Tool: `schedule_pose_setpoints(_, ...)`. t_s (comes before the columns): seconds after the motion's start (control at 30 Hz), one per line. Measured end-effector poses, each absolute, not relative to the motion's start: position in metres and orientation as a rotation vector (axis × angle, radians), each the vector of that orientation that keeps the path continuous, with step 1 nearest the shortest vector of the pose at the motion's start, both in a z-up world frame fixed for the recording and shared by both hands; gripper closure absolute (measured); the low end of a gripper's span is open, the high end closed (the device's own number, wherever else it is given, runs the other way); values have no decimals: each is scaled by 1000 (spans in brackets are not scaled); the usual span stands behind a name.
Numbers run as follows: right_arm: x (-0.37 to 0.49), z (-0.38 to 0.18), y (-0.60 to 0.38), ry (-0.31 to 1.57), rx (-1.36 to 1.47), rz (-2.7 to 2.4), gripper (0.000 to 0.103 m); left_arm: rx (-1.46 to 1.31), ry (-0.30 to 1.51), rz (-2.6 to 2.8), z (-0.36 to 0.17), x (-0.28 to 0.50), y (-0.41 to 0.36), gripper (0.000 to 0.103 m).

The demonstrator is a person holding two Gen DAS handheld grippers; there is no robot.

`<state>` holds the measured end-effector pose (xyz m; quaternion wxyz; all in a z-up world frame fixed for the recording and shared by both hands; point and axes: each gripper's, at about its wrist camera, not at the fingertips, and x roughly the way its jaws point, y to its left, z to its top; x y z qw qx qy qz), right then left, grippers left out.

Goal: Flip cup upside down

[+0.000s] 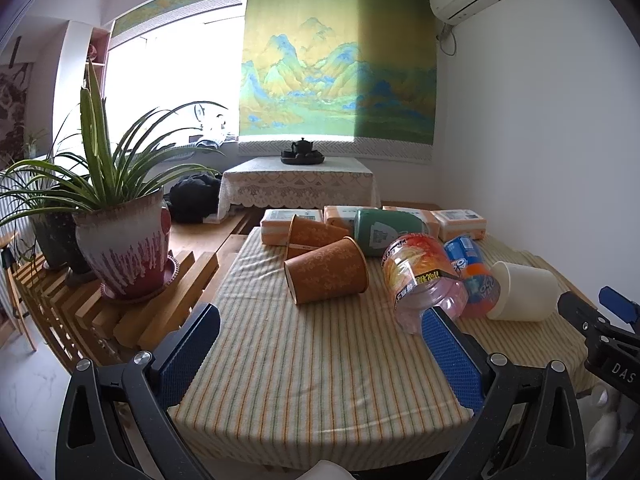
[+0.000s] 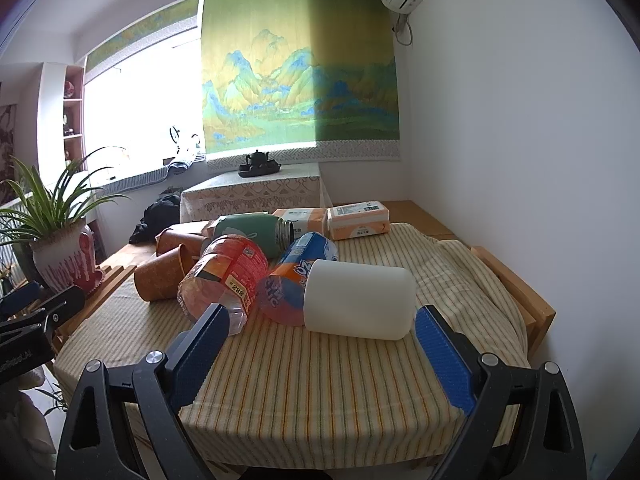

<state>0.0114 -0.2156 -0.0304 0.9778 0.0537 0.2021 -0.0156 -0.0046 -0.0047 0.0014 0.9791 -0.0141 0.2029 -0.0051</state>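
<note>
A white cup [image 2: 360, 300] lies on its side on the striped tablecloth [image 2: 320, 380], just beyond my right gripper [image 2: 320, 320], which is open and empty with the cup between and past its fingertips. In the left wrist view the white cup [image 1: 524, 292] lies at the right. Two orange paper cups [image 1: 326, 270] lie on their sides mid-table, also seen in the right wrist view [image 2: 164, 272]. My left gripper [image 1: 320, 320] is open and empty, short of the orange cups. The right gripper's arm [image 1: 600, 320] shows at the right edge.
A clear jar with a red label [image 1: 424, 276], a blue-orange bottle [image 1: 472, 272] and a green flask [image 1: 384, 232] lie on the table. Tissue packs [image 1: 460, 222] line the far edge. A potted plant [image 1: 124, 248] stands on a wooden rack at left.
</note>
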Motion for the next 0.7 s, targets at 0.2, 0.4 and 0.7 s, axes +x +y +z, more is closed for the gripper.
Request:
schedule_pose_setpoints(0.2, 23, -25, -224, 429, 116, -16, 11, -30, 421, -17, -1, 0, -5, 1)
schedule_pose_setpoints(0.4, 42, -19, -231, 459, 107, 6, 11, -29, 439, -14, -5, 6, -8, 1)
schedule_pose_setpoints(0.7, 108, -12, -254, 634, 158, 129, 11, -28, 455, -8, -9, 12, -5, 1)
